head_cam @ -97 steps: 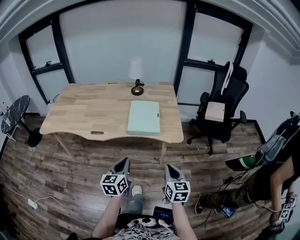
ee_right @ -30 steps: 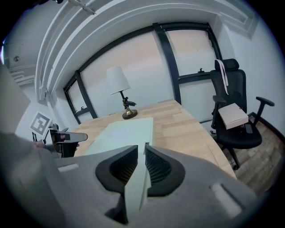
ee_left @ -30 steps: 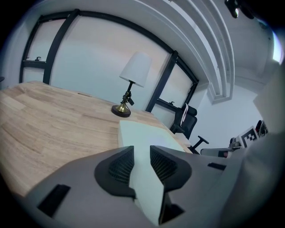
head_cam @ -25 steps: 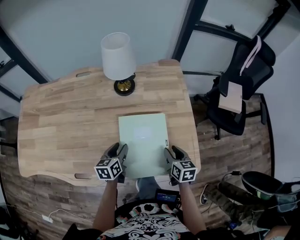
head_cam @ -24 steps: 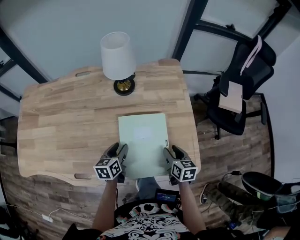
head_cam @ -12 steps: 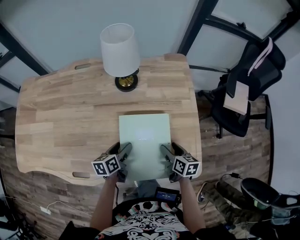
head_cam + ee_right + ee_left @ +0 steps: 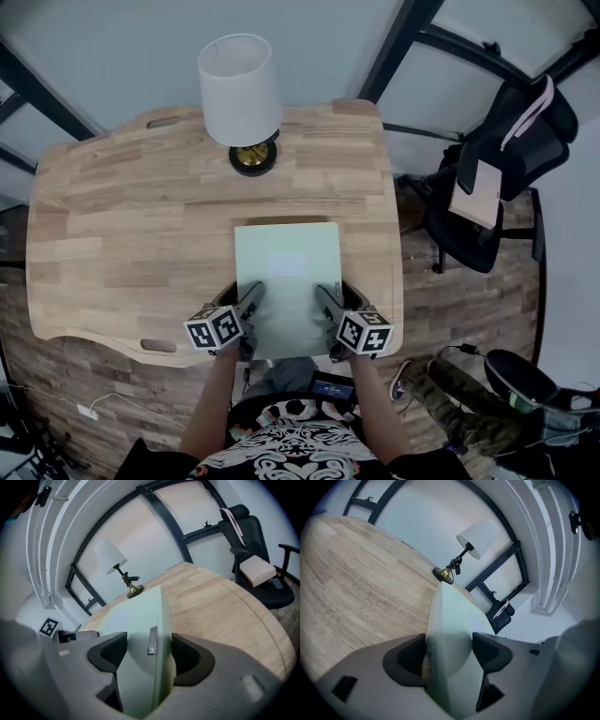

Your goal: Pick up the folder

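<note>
One wide wooden tabletop (image 7: 112, 234) carries everything here, and the folder (image 7: 286, 281) lies flat on it, right of the middle and towards my side, with its near end reaching the front rim. Beyond its far end, and apart from it, stands a lamp (image 7: 239, 89) with a white shade and a brass foot.

The folder is a pale green rectangle with a plain cover, its long sides running away from me. A fainter, paler patch shows on the upper part of the cover.

My left gripper (image 7: 251, 298) sits at the folder's left long side, close to the near corner, and my right gripper (image 7: 325, 298) sits at the right long side straight across from it. Both point forward and down.

On the left, my fingers (image 7: 410, 656) have just been opening and now stand spread wide, with the folder's edge slotted between them and filling nearly the whole gap. I cannot see the pads squeezing it.

On the right, the fingers (image 7: 187, 656) have likewise just been opening and stand just as wide, with the folder's other edge between them.

A narrow grey label strip (image 7: 151, 641) runs along that right edge, just by the inner pad. The left edge bears a line of dark print, too blurred to read.
</note>
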The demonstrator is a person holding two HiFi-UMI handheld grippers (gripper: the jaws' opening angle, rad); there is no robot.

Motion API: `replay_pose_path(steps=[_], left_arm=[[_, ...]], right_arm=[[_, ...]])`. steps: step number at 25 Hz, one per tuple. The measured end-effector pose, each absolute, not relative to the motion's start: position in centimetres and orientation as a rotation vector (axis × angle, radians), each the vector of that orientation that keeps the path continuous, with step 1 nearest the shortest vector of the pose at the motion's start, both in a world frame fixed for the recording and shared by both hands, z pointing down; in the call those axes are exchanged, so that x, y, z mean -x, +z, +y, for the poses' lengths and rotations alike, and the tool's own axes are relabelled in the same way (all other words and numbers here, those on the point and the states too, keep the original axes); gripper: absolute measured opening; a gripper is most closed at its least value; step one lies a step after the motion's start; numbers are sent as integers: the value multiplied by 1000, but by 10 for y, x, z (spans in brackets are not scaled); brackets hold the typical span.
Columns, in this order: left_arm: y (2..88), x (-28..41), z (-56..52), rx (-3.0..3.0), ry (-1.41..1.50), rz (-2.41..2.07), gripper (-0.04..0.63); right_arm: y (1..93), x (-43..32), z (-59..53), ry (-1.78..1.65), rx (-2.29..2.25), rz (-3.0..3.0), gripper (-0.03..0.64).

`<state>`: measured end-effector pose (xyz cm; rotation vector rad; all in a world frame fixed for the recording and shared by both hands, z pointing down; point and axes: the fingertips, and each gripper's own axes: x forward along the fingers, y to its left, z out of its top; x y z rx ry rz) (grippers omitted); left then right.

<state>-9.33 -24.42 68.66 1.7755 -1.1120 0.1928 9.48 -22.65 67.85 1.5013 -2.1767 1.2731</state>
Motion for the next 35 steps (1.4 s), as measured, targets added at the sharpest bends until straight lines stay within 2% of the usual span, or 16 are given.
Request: replay_pose_path(steps=[35], left_arm=[[650,81,-244,-1805,173,-1109,295]], right_arm=[[636,-102,-228,1232,-1527,-2228,281]])
